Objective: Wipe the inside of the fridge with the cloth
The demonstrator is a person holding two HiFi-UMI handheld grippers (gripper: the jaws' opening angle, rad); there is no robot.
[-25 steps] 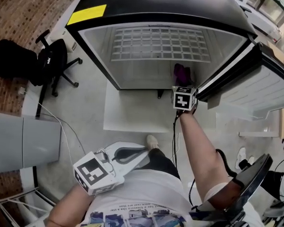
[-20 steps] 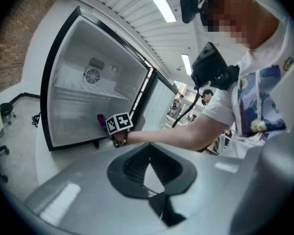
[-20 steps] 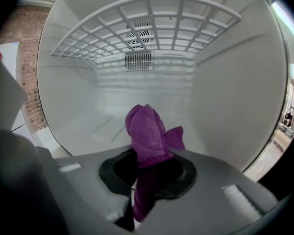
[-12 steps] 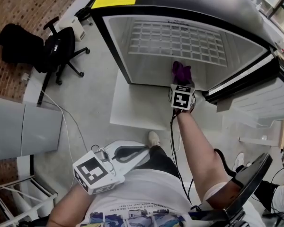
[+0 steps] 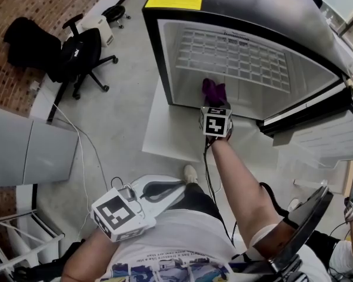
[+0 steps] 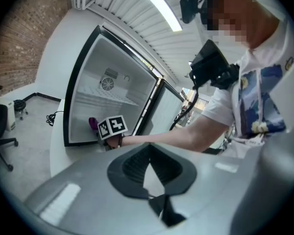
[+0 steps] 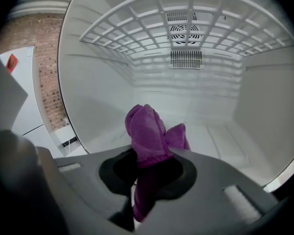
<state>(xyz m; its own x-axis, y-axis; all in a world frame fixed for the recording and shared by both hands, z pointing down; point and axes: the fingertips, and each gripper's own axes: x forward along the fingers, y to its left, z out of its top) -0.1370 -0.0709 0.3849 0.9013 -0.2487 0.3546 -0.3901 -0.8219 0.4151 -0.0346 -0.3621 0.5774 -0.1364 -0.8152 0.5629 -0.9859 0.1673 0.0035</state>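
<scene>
The fridge stands open, white inside, with a wire shelf near its top. My right gripper reaches into the lower left of the opening, shut on a purple cloth. In the right gripper view the cloth bunches up out of the right gripper, above the fridge's white floor and apart from the back wall. My left gripper stays low by the person's body, shut and holding nothing; in its own view the left gripper points at the fridge.
The fridge door hangs open at the right. A white board lies on the floor under the fridge's front. A black office chair stands at the left, with a cable and a grey cabinet nearer me.
My right gripper has carried the cloth leftward across the lower fridge opening, and the head view has swung with it. The left gripper has stayed put.
</scene>
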